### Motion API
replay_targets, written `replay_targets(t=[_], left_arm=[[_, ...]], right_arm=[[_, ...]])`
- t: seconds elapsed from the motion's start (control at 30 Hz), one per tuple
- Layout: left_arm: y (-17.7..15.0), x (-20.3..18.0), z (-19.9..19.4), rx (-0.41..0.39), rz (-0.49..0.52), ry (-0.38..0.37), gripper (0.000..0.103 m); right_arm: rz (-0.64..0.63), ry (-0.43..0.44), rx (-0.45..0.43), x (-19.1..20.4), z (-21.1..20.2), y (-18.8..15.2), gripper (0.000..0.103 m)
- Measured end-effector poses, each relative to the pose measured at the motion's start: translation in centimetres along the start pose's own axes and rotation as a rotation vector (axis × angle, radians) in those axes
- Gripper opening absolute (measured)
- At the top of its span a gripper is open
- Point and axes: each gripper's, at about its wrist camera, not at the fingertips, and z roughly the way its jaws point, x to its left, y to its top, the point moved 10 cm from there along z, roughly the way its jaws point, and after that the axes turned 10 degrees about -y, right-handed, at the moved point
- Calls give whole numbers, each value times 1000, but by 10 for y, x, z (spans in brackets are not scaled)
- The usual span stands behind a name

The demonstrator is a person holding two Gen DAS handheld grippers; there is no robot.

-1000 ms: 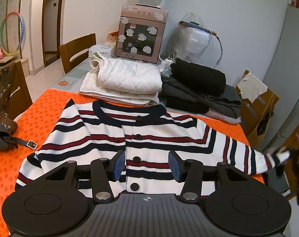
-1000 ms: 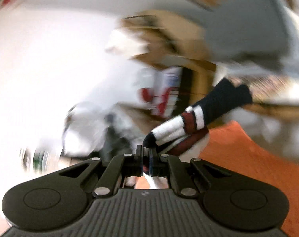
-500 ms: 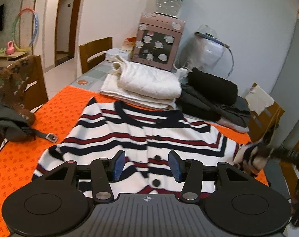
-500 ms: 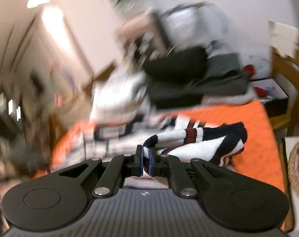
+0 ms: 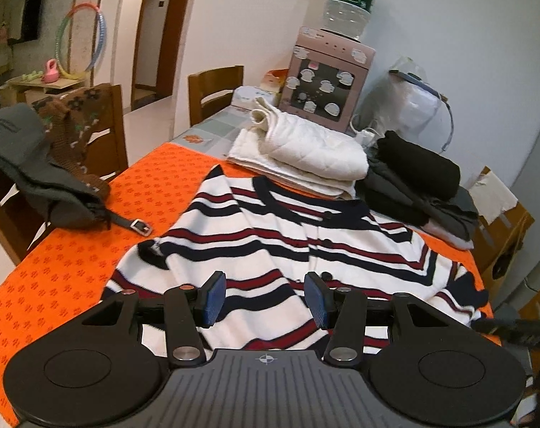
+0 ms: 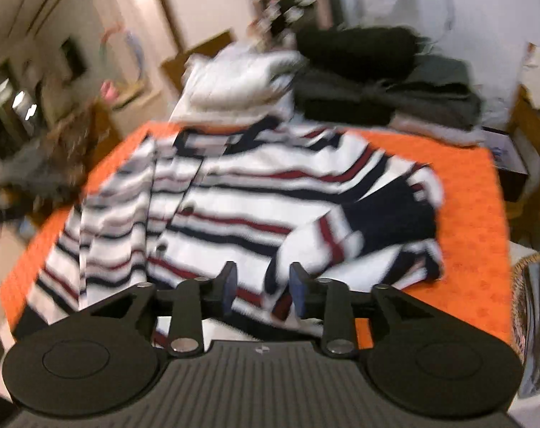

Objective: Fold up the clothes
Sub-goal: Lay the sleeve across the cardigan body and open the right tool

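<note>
Dim warm light; right view motion-blurred

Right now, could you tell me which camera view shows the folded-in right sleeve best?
The right wrist view: the right sleeve lies bunched centrally, though blurred. The left wrist view shows it sharper, but only at the cardigan's far edge.

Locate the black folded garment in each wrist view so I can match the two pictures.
Left wrist: black folded garment right of centre, upper half, atop the grey pile.
Right wrist: black folded garment top centre-right, blurred, atop the same pile.
Shared landmark: white quilted stack directly to its left in both.
</note>
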Motion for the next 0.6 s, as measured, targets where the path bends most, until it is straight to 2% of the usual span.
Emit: replay_targets(t=[0.1, 0.27, 0.4, 0.5, 0.57, 0.6], left_arm=[[-3, 4, -3, 1, -10, 7, 51], [-4, 5, -9, -6, -27, 5, 52], [-1, 3, -17, -25, -43, 1, 53], [2, 0, -21, -35, -55, -6, 54], [4, -2, -23, -41, -56, -9, 55], [5, -3, -24, -43, -56, -10, 55]], right_arm=[[107, -68, -17, -30, -2, 14, 43], [277, -174, 2, -83, 18, 21, 50], [392, -192, 48, -112, 45, 14, 50], [468, -150, 86, -119, 65, 9, 50], [498, -122, 87, -118, 74, 9, 45], [502, -113, 80, -117, 74, 11, 24]])
